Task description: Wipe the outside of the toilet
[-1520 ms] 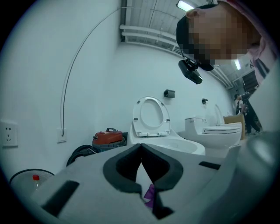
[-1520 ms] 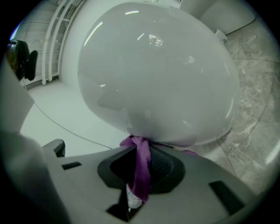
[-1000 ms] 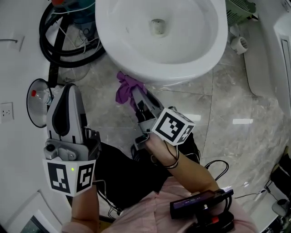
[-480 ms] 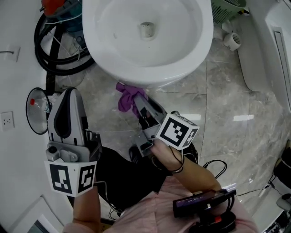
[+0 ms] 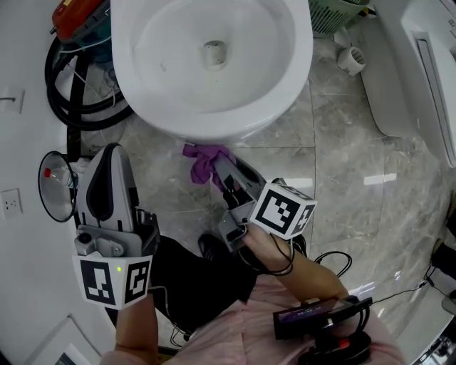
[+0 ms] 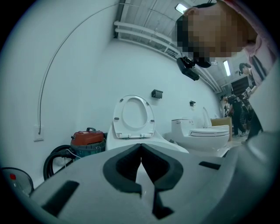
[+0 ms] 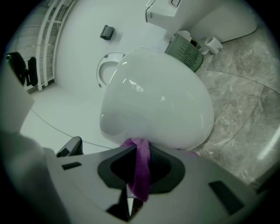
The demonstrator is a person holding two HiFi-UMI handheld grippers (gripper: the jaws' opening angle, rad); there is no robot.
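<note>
A white toilet fills the top of the head view, bowl open. Its outer front wall looms in the right gripper view. My right gripper is shut on a purple cloth, and the cloth presses against the underside of the bowl's front. My left gripper hovers low at the left, away from the bowl, shut with nothing in it. In the left gripper view its jaws meet in front of the raised seat.
A red vacuum cleaner with a black hose lies left of the toilet. A round clear container stands by the left gripper. A green bin and a paper roll sit at the top right. Cables trail on the marble floor.
The toilet has slid left and up in the head view. My right gripper with the purple cloth has moved a little rightward along the bowl's front underside. The left gripper has hardly moved.
</note>
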